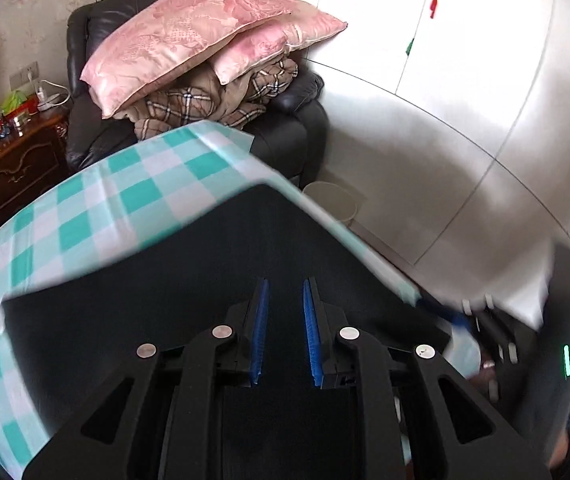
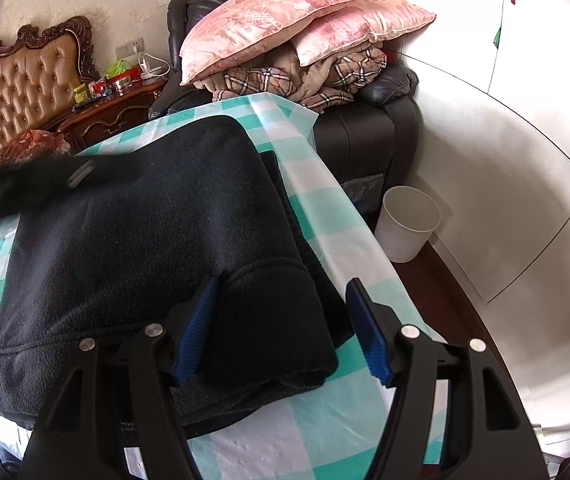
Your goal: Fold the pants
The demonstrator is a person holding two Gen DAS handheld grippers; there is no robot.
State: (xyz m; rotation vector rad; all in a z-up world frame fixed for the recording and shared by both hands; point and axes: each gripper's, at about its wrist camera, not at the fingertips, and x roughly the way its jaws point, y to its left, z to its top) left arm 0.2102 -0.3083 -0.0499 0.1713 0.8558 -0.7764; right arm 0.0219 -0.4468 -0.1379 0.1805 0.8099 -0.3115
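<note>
My right tongs [image 2: 281,312] are wide open around the black pants [image 2: 145,240] by the table's [image 2: 325,208] right edge. My left tongs [image 1: 283,312] hang partly open over them, holding nothing.

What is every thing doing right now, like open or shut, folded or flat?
left gripper: partly open, holding nothing, over the pants.
right gripper: wide open around a fold of the pants.
pants: dark, folded over, lying on the checked cloth.
checked cloth: spread flat.
pink pillows: stacked on a plaid blanket.
white bin: upright.
</note>
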